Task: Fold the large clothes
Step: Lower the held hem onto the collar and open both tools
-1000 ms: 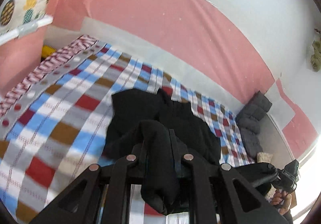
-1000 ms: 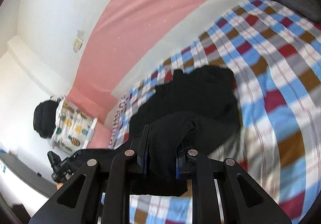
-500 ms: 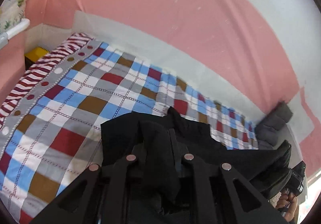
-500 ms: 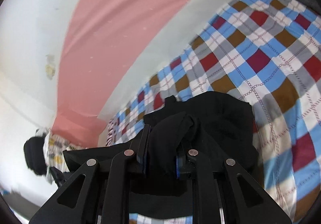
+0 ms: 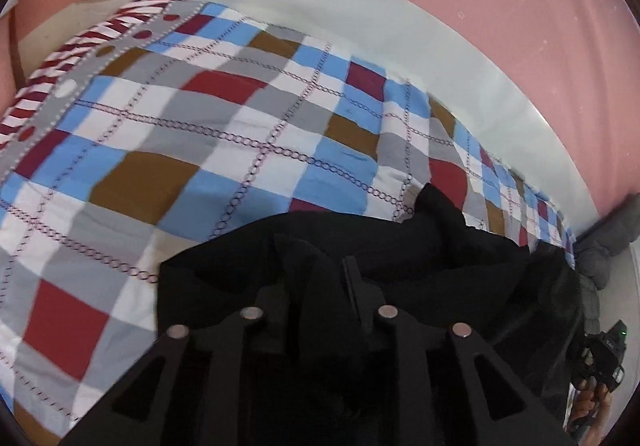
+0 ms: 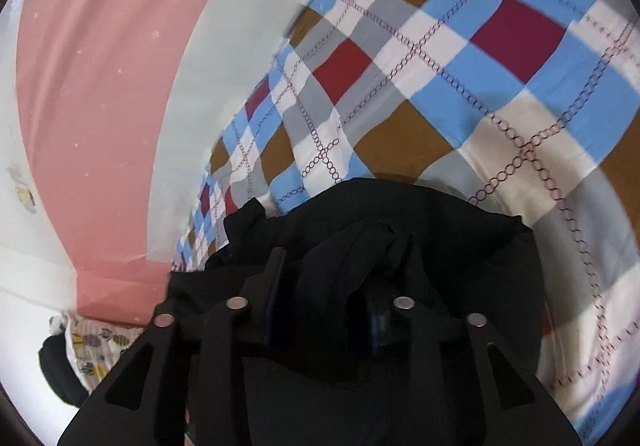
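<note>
Black garment (image 5: 420,246) lay bunched on the checked bed cover (image 5: 208,134), left gripper (image 5: 316,286) and right gripper (image 6: 340,286) jaws were opening, black cloth between each pair, grip loosening.

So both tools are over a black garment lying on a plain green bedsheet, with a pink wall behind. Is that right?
Not quite: the bedsheet is not plain green but checked in blue, red, brown, grey and white, as both wrist views show. The rest holds: the black garment lies on it under both tools, with the pink wall behind.

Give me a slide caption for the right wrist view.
Right gripper opening, black garment bunched between its jaws, over the checked bedsheet.
</note>
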Motion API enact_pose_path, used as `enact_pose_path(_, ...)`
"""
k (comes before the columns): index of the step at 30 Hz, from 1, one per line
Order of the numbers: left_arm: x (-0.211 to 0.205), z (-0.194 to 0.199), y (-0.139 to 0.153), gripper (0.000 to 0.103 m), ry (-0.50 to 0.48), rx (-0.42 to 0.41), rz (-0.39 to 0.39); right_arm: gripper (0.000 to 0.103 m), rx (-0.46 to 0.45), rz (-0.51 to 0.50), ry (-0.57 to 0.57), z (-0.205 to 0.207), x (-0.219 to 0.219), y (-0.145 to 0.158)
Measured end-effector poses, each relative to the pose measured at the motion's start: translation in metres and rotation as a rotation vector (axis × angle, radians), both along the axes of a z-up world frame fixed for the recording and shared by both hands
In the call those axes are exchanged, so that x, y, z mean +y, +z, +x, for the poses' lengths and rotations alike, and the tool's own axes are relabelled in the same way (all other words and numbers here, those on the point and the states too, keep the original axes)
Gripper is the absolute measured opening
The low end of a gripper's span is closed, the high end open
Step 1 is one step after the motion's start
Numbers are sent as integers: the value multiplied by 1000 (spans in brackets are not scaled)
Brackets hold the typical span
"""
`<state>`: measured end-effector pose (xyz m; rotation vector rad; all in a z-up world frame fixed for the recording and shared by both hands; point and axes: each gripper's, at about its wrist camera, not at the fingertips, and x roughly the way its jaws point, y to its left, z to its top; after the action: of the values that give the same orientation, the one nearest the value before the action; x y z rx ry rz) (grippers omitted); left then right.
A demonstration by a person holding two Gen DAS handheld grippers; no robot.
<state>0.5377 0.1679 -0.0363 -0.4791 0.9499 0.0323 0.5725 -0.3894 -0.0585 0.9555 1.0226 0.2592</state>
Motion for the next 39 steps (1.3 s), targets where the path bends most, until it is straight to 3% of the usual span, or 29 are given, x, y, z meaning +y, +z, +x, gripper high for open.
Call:
enact_pose_path(3, 8, 1, 5, 49, -11, -1, -106, 55, -35, 58, 15, -3, -6, 4)
enact_pose_path(4, 13, -1, 11, 60, -17, -15, -149, 65, -60, 82, 26, -7, -10, 12)
enact_pose_path(6, 22, -6, 30, 81, -5, -66, -185, 76, -103, 84, 30, -11, -15, 27)
enact_pose_path(8, 34, -12, 50, 88, 27, -117, -197, 76, -145, 63, 22, -18, -24, 45)
enact_pose_path(10, 43, -22, 63, 90, 51, -144, -194, 76, -173, 22, 12, -25, -32, 59)
enact_pose_path(13, 43, -30, 61, 91, 31, -129, -124, 76, -182, -144, 36, -33, -27, 70)
enact_pose_path(20, 22, -15, -1, 89, -29, 27, -26, 76, -141, -276, 144, -20, 8, 35)
enact_pose_path(22, 14, -11, -7, 89, -68, 3, -7, 76, -156, -298, 164, -14, 22, 27)
enact_pose_path(25, 14, -1, -8, 89, -81, -24, 18, 77, -136, -411, 206, -3, 35, 16)
enact_pose_path(31, 2, 22, -12, 89, -141, -26, 12, 77, -123, -409, 223, 22, 42, 4)
enact_pose_path(32, 0, 26, -15, 86, -143, -12, 8, 77, -111, -404, 230, 25, 43, 1)
enact_pose_path(33, -2, 27, -17, 70, -147, -10, 11, 75, -110, -398, 230, 26, 42, -1)
enact_pose_path(34, -4, 27, -17, 61, -145, -11, 37, 57, -120, -393, 218, 25, 40, 0)
enact_pose_path(36, -8, 23, -10, 22, -132, -43, 118, 22, -146, -403, 181, 21, 36, 8)
enact_pose_path(39, -2, 17, 6, 20, -84, -132, 145, 18, -229, -446, 136, 18, 32, 30)
